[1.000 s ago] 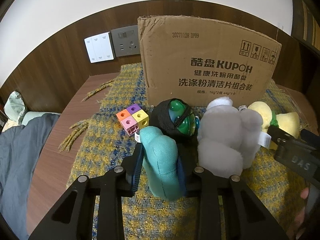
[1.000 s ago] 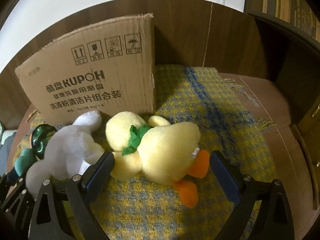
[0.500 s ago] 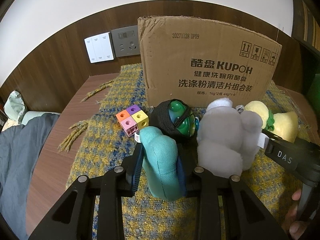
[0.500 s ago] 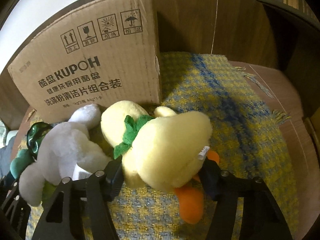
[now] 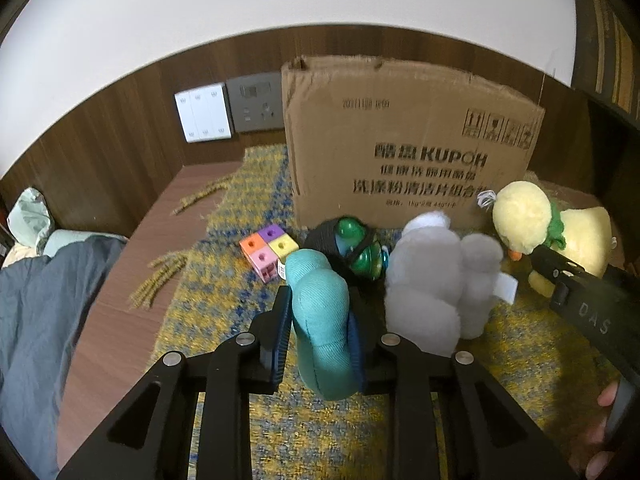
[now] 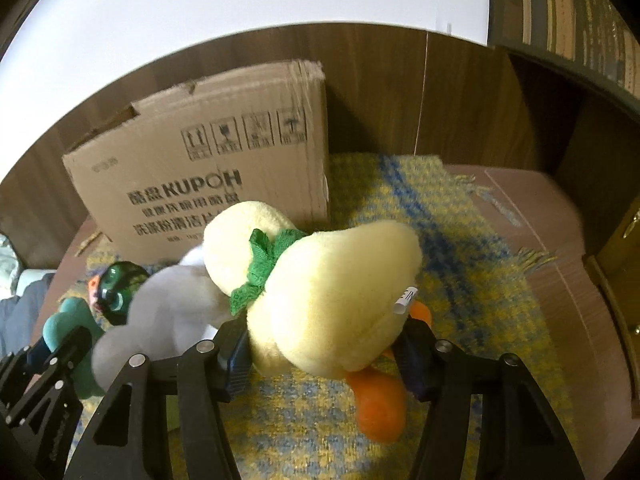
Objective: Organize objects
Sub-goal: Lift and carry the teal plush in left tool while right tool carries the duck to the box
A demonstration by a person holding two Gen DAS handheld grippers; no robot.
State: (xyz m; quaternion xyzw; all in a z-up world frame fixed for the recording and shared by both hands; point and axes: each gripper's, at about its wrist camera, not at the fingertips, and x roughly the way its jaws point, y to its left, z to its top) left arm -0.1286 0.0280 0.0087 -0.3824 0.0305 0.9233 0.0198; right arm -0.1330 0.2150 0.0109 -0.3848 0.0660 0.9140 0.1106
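Note:
My left gripper [image 5: 318, 312] is shut on a teal plush toy [image 5: 316, 280] that stands up between its blue pads. My right gripper [image 6: 326, 340] is still closing; its pads press both sides of a yellow plush duck [image 6: 332, 280] with a green scarf, held a little above the blanket. In the left wrist view the yellow plush duck [image 5: 520, 220] hangs at the right, in front of the cardboard box [image 5: 400, 140]. A grey plush toy [image 5: 432, 280] lies between the two grippers, touching the duck.
A green ball in black netting [image 5: 352, 248] and a block of coloured cubes [image 5: 268, 252] lie on the yellow-blue blanket [image 5: 224, 232] before the box. Wall switches [image 5: 204, 118] are behind. Blue-grey bedding [image 5: 32, 320] lies left of the wooden tabletop [image 5: 120, 312].
The right gripper's jaws went from wide open to closed on the duck, and the duck has risen off the blanket. The left gripper keeps its hold on the teal toy.

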